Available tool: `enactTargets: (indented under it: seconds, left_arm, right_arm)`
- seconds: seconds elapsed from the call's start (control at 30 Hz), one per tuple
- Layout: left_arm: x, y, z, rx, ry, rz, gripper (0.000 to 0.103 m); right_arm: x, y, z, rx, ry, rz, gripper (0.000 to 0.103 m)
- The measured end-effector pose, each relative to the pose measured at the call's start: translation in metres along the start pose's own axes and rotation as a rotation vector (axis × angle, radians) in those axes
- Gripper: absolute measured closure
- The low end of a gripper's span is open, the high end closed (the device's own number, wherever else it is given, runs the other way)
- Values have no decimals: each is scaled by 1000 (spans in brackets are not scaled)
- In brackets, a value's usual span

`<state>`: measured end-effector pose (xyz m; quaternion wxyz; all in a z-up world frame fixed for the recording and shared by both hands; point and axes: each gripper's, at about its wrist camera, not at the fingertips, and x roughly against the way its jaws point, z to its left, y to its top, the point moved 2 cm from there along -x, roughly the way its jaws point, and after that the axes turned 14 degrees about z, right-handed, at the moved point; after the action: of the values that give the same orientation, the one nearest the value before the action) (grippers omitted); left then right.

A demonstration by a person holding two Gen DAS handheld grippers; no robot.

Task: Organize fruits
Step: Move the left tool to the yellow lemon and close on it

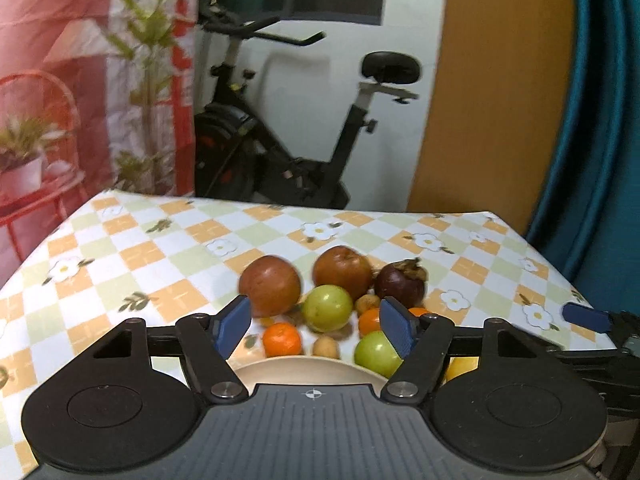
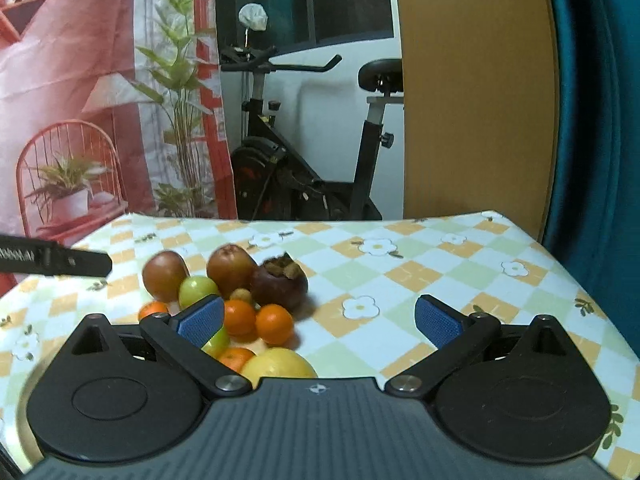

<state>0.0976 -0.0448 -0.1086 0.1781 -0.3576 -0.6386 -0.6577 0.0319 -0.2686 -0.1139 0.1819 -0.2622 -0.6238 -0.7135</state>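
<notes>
Fruit pile (image 1: pixel 332 304) sits mid-table (image 1: pixel 160 264), 2 red apples (image 1: pixel 270 286) at its far side and a beige plate (image 1: pixel 304 368) just near; left hand-held gripper (image 1: pixel 316 330) and right hand-held gripper (image 2: pixel 320 322) both spread, pinching nothing.

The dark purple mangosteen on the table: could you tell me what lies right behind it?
Behind the mangosteen only bare checked tablecloth shows, up to the table's far edge. Whatever sits directly under the fruit is hidden.
</notes>
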Motion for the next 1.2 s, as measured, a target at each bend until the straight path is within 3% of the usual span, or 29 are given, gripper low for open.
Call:
enactTargets:
  seconds: [0.17,0.33,0.43,0.67,0.8,1.1,1.2]
  left_arm:
    - [0,1,-16,-24,-58,-31,29]
    - [-11,2,-27,-38,-1,27,29]
    - [-12,3,-31,-37,42,21,27]
    - [-15,8,-32,-55,104,33,27]
    - [-13,7,-35,-62,107,26,27]
    - [-17,0,-51,-115,-32,63,30]
    - [-20,-2,-55,-121,-81,81,37]
  right_arm:
    - [-10,-9,-4,18,14,37,0]
    - [-10,-14,-5,61,7,7,0]
    - [-12,-16,-9,80,22,-1,0]
    - [-17,-18,-26,43,147,-48,0]
    - [-23,-24,-26,56,155,-20,0]
    - [-21,-29,-20,104,217,-16,4]
    - [-23,-30,-20,110,235,-2,11]
